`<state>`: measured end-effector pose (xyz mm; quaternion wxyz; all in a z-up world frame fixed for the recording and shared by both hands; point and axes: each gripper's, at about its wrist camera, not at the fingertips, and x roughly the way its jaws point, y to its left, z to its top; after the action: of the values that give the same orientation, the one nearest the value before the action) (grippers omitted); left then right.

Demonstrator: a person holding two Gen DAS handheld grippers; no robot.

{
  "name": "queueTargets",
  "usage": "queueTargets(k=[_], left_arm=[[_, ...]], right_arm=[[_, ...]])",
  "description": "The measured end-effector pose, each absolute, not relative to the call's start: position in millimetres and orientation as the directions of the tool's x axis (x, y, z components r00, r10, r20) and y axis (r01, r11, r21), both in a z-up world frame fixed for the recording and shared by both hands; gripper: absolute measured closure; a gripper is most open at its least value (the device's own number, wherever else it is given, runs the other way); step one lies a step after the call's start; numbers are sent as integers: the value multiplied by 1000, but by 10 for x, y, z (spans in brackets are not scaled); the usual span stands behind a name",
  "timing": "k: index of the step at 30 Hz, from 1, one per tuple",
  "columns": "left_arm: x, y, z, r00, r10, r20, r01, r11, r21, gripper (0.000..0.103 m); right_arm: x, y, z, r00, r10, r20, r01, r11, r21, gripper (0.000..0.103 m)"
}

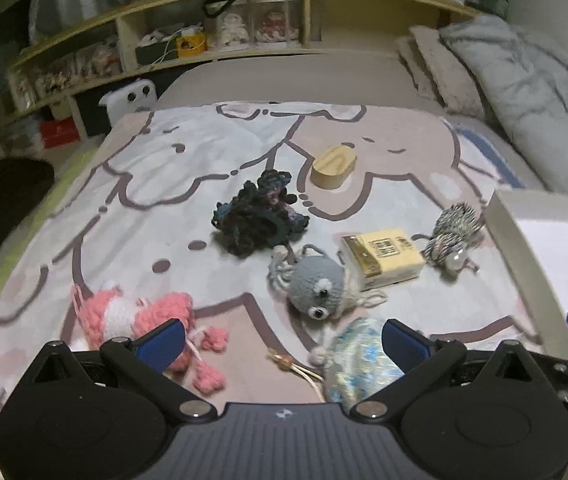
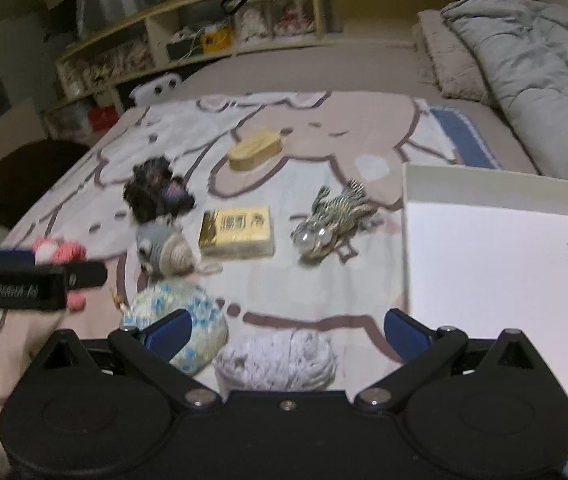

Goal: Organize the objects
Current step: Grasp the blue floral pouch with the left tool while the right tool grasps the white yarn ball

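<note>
Hovering: both hand-held grippers (image 1: pixel 283 338) (image 2: pixel 287 330) spread apart | white tray (image 2: pixel 484 264) edge right

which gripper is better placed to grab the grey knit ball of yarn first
Right. The grey knit ball lies directly between the right gripper's open jaws, beside the white box. The left gripper, also open, faces the floral pouch and pink crochet toy instead.

Dim indoor light, soft shadows; strong fisheye edge warp, dark corners (right view motion-blurred).
</note>
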<state>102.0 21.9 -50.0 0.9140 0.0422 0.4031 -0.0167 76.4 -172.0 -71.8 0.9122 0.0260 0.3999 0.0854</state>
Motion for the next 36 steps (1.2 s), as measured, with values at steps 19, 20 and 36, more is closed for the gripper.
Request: queueTargets(k=[19,20,36], left_arm=[[974,139,-626,567,-337,-751,515,857,4,8],[965,126,-643,551,-349,-757,530,848,-5,11],[1014,-92,-1036,445,-367,-817,608,794,-26,22]], right_arm=[[974,-1549,-1164,545,178,-819,-215,974,69,15],[972,-1546,-1163,547,180,-818,-215,974,70,15],[935,-1689,-949,548,251,-798,-195,966,169,27]])
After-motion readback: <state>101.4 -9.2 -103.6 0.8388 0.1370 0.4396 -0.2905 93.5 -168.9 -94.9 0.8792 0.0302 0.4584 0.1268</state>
